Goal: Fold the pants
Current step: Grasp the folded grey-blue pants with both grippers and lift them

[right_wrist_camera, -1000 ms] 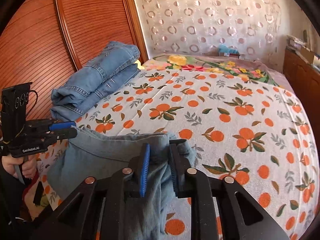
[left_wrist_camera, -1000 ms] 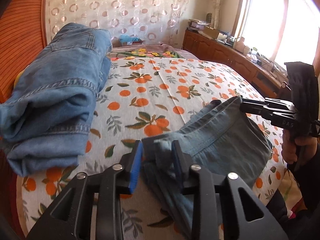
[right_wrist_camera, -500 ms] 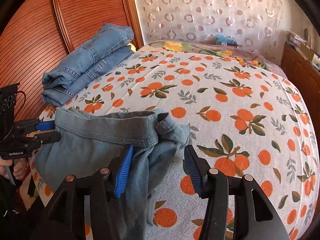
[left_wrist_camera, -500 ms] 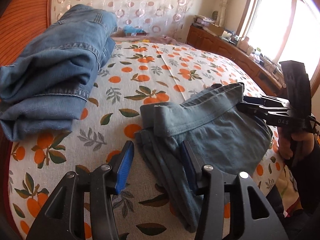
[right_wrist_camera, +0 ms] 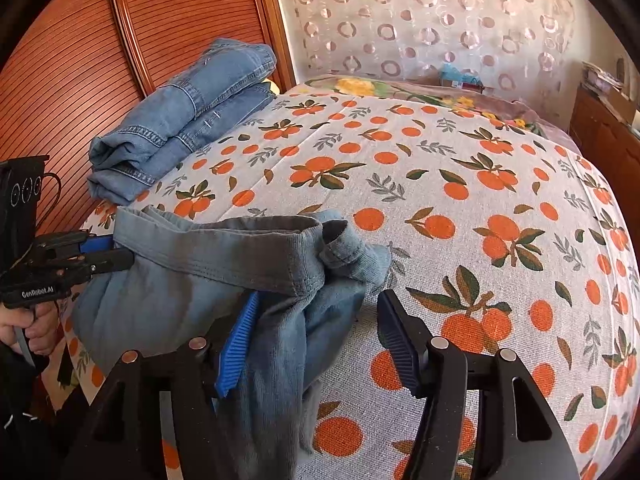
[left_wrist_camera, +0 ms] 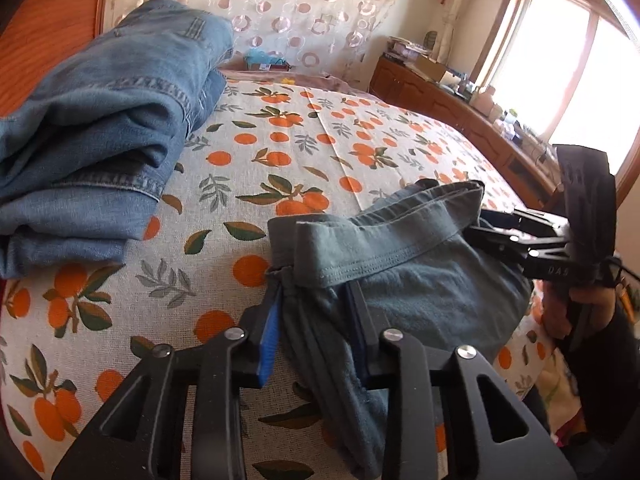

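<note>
Grey-blue pants (left_wrist_camera: 400,280) lie bunched near the front edge of the bed, waistband uppermost. My left gripper (left_wrist_camera: 314,312) has its jaws closing on a gathered fold just below the waistband's left end, and the cloth fills the gap between the pads. From the right wrist view the left gripper (right_wrist_camera: 114,252) bites the waistband's left corner. My right gripper (right_wrist_camera: 318,308) has its jaws opening. The pants (right_wrist_camera: 180,292) drape against its left pad, while the right pad stands clear of the cloth. In the left wrist view the right gripper (left_wrist_camera: 476,228) sits at the waistband's right end.
A stack of folded blue jeans (left_wrist_camera: 104,120) rests at the bed's left side by the wooden headboard (right_wrist_camera: 80,60). The orange-print sheet (right_wrist_camera: 440,200) stretches away behind the pants. A wooden cabinet (left_wrist_camera: 460,112) runs under the window on the right. A hand (right_wrist_camera: 36,324) holds each gripper.
Both grippers let go of the waistband corners they held. The right jaws have spread wide. The left jaws opened, then closed again on the cloth below the waistband. The pants have settled lower on the bed.
</note>
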Motion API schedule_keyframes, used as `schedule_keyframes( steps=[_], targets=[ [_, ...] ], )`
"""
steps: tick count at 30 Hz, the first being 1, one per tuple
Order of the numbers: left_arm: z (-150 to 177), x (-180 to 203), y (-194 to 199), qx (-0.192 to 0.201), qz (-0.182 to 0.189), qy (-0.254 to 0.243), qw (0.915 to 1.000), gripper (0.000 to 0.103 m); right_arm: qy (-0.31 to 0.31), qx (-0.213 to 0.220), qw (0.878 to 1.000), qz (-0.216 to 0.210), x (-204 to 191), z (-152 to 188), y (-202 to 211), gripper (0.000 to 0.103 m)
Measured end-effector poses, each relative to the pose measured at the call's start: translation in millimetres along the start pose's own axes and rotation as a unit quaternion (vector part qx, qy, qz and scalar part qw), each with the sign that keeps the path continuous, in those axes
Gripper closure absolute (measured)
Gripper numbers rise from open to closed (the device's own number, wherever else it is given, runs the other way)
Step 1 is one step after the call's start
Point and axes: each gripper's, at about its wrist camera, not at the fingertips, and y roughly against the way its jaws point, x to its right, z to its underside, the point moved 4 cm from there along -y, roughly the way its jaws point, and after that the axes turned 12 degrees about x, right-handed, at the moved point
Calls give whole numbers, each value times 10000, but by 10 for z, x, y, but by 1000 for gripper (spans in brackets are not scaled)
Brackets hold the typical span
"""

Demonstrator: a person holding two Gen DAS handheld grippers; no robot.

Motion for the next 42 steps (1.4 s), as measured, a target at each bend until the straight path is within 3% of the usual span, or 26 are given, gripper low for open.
schedule_keyframes(
  steps=[11, 21, 27, 33, 35, 39, 42],
  targets=[
    [-28, 114, 57, 120, 247, 18, 9996, 78, 30, 4, 10000, 15, -12, 11, 6, 39],
    [-6, 21, -7, 129, 176, 241, 9995, 78, 31, -5, 10000, -35, 2, 3, 4, 40],
    [4, -4, -4, 137, 164, 272, 9994, 78, 241, -57, 9997, -82, -78, 12, -3, 48],
    [6, -16, 0, 157, 171, 314, 9992, 78, 109, -53, 9996, -239, -74, 8, 3, 64],
    [8, -36, 3, 188, 168, 389, 9989, 78, 150, -56, 9994, -292, -83, 10, 8, 75],
    [15, -33, 22, 224, 205, 294, 9991, 89, 186, 5, 9994, -298, -122, -1, 44, 85],
    [-21, 2, 106, 383, 222, 337, 9985, 91, 154, 159, 9993, -314, -143, -39, 125, 87]
  ],
)
